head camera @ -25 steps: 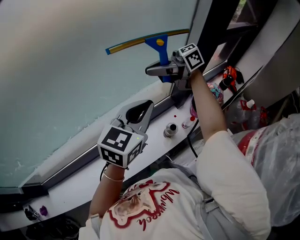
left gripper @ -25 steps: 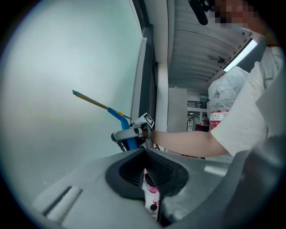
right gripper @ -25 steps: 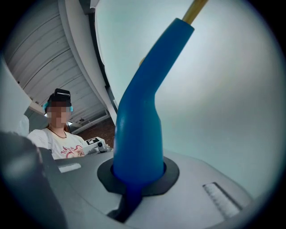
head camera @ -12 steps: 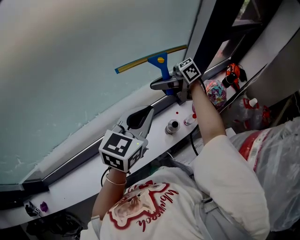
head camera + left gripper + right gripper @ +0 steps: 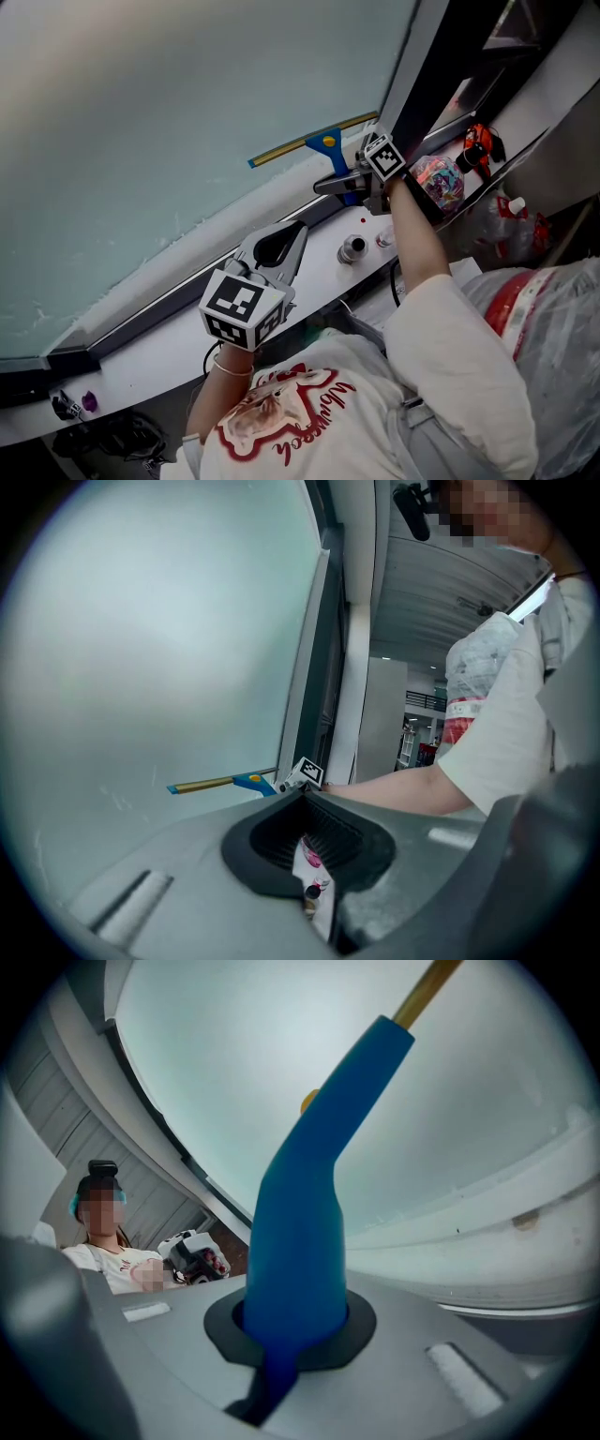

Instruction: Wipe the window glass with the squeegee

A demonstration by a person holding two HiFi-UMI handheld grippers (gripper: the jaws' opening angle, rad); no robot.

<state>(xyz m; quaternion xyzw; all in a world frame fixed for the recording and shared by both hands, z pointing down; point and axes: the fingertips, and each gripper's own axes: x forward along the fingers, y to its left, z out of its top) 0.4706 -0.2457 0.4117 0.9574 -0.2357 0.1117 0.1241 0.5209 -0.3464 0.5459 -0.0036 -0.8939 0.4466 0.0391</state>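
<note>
The squeegee (image 5: pixel 322 142) has a blue handle and a brass-coloured blade, and it lies low on the window glass (image 5: pixel 178 103), just above the bottom frame. My right gripper (image 5: pixel 351 181) is shut on its blue handle (image 5: pixel 305 1213), which stands up from between the jaws toward the glass (image 5: pixel 281 1044). My left gripper (image 5: pixel 274 246) hovers over the white sill (image 5: pixel 159 352), down and left of the squeegee, shut and holding nothing. In the left gripper view, that gripper (image 5: pixel 310 844) faces the squeegee (image 5: pixel 221 783) against the pane (image 5: pixel 150 639).
On the sill near the right gripper stand a small metal cap (image 5: pixel 352 249) and a small bottle (image 5: pixel 383 240). A colourful ball (image 5: pixel 438 177) and a red object (image 5: pixel 479 142) lie by the dark side frame (image 5: pixel 441 66). Small purple bits (image 5: pixel 88 400) sit at the sill's left end.
The right gripper has drawn the squeegee down the glass, toward the bottom frame and the right corner. The left gripper has barely moved.
</note>
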